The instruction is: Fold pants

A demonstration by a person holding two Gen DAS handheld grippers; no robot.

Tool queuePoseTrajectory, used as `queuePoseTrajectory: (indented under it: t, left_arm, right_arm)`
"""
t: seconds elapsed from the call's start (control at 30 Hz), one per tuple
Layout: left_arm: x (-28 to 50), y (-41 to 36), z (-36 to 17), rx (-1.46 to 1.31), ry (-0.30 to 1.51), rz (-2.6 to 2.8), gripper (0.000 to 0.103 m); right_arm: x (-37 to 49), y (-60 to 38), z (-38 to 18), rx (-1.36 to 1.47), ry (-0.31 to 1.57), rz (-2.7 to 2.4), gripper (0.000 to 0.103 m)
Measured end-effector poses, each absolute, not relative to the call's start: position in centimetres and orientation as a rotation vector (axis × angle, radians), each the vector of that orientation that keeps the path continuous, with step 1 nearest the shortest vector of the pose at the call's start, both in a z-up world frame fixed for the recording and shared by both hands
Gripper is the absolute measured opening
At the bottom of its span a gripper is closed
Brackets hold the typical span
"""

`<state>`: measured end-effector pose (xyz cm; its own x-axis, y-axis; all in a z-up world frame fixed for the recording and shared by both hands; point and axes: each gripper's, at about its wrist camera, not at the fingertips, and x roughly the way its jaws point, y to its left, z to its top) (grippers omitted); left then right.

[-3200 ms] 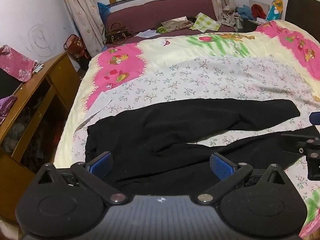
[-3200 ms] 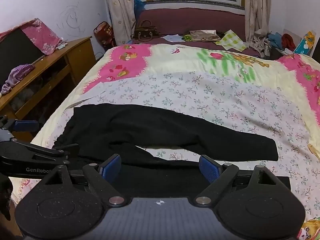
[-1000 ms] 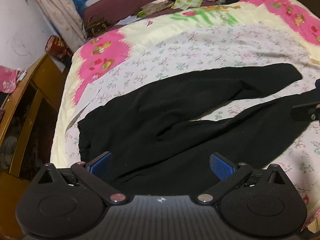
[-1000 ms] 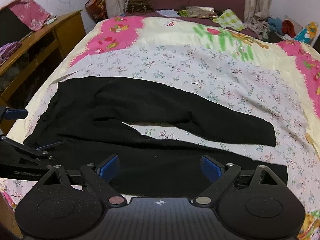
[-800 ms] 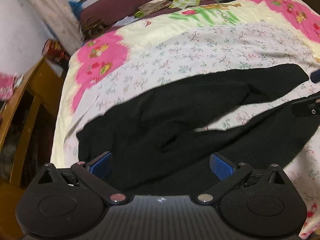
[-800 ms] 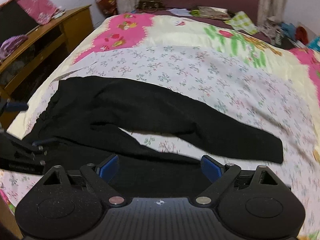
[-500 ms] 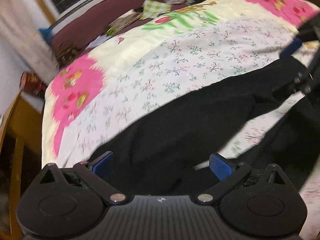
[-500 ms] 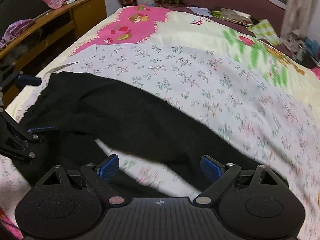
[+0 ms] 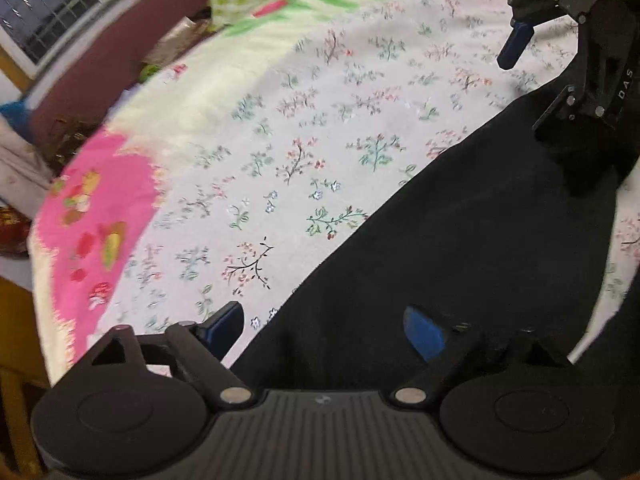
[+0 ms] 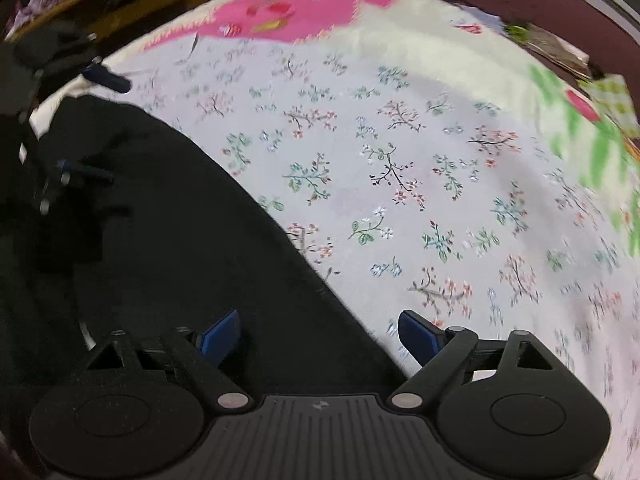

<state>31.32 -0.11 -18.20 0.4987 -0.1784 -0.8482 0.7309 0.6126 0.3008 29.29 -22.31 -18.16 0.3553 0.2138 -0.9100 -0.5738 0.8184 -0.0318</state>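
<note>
The black pants point(image 9: 460, 240) lie flat on the bed. In the left wrist view they fill the space from the middle down to about 4 o'clock. In the right wrist view the same pants point(image 10: 160, 240) run from 9 o'clock down to 6 o'clock. Their far edge makes a long slanted line against the flowery bedspread point(image 9: 300, 140).

The left gripper point(image 9: 324, 326) sits low, right over the edge of the pants. Its two blue fingers are spread wide. One is over the bedspread and one is over the black cloth. It holds nothing.

The right gripper point(image 10: 320, 330) is the same: fingers spread wide across the cloth edge, with nothing pinched.

Each gripper shows up in the other one's view, at 2 o'clock in the left view and at 9 o'clock in the right view.

I think this is the start of the first fold, the reach for the far leg's edge. Next, both grippers likely need to go down onto the edge, pinch it, and bring that leg over the other one. The cloth is soft, so both should lift together.

A pink patch point(image 9: 100, 220) lies at 9 o'clock in the left view.
</note>
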Motion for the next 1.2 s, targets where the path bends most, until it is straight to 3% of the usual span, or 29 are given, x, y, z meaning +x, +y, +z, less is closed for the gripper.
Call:
queuePoseTrajectory:
  t: [0.3, 0.47, 0.57, 0.6, 0.63, 0.73, 0.8, 1.2]
  left_arm:
    - [36.9, 0.2, -22.3, 0.615, 1.078, -0.689, 0.086]
    - [37.1, -0.3, -23.9, 0.63, 1.108, -0.706, 0.087]
    - [37.1, -0.1, -23.9, 0.605, 1.123, -0.699, 0.083]
    - [36.9, 0.0, -23.6, 0.603, 1.13, -0.699, 0.072]
    - [36.7, -0.1, -23.4, 0.602, 1.134, -0.706, 0.058]
    - [35.9, -0.4, -22.7, 0.641, 1.135, -0.718, 0.033]
    - [35.1, -0.6, -22.1, 0.685, 1.124, -0.719, 0.024]
    - [26.1, 2.1, -15.6, 0.574, 1.144, -0.762, 0.02]
  right_arm:
    - [32.0, -23.1, -20.9, -0.323, 1.197, 0.634, 0.073]
    - [32.6, -23.6, -23.4, -0.242, 1.281, 0.62, 0.065]
    - [32.4, -23.5, -24.1, -0.28, 1.275, 0.589, 0.034]
    - [32.5, -23.7, -23.9, -0.271, 1.276, 0.58, 0.01]
    - [32.8, -24.0, -23.7, -0.248, 1.286, 0.571, 0.0]
    - [33.0, -24.8, -22.5, -0.201, 1.284, 0.545, 0.0]
    - [32.3, -24.6, -21.3, -0.226, 1.259, 0.545, 0.0]
    - [23.1, -23.8, -13.3, -0.19, 1.175, 0.609, 0.0]
